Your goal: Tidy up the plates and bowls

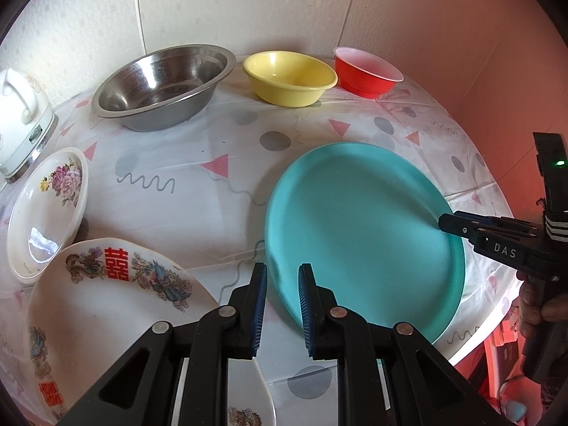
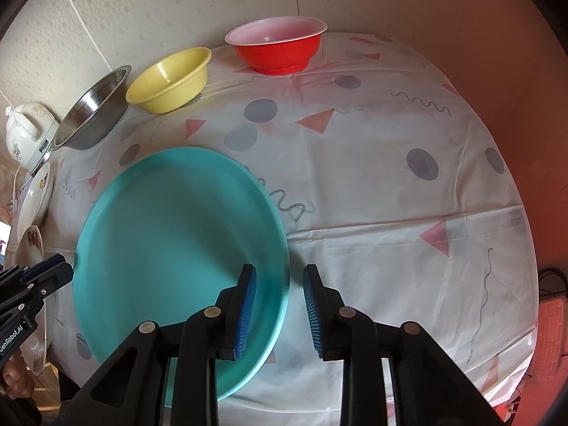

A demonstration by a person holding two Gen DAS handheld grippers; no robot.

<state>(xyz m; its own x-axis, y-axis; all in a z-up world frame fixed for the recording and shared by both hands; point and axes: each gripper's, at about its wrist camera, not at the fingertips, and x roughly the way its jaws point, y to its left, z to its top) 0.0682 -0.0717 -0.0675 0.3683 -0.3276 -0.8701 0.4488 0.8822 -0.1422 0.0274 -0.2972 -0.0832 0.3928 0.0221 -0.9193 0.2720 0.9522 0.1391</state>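
A large teal plate (image 1: 362, 227) lies on the round table; it also shows in the right wrist view (image 2: 170, 248). My left gripper (image 1: 282, 277) is open at the plate's near-left rim, its fingers either side of the edge. My right gripper (image 2: 278, 284) is open with the plate's right rim between its fingers. A steel bowl (image 1: 163, 85), a yellow bowl (image 1: 289, 76) and a red bowl (image 1: 367, 71) stand in a row at the back. A white plate with red characters (image 1: 99, 305) and a floral dish (image 1: 46, 209) lie at the left.
A white electric kettle (image 1: 21, 120) stands at the far left by the wall. The patterned tablecloth (image 2: 390, 184) covers the table up to its curved right edge. A wall runs close behind the bowls.
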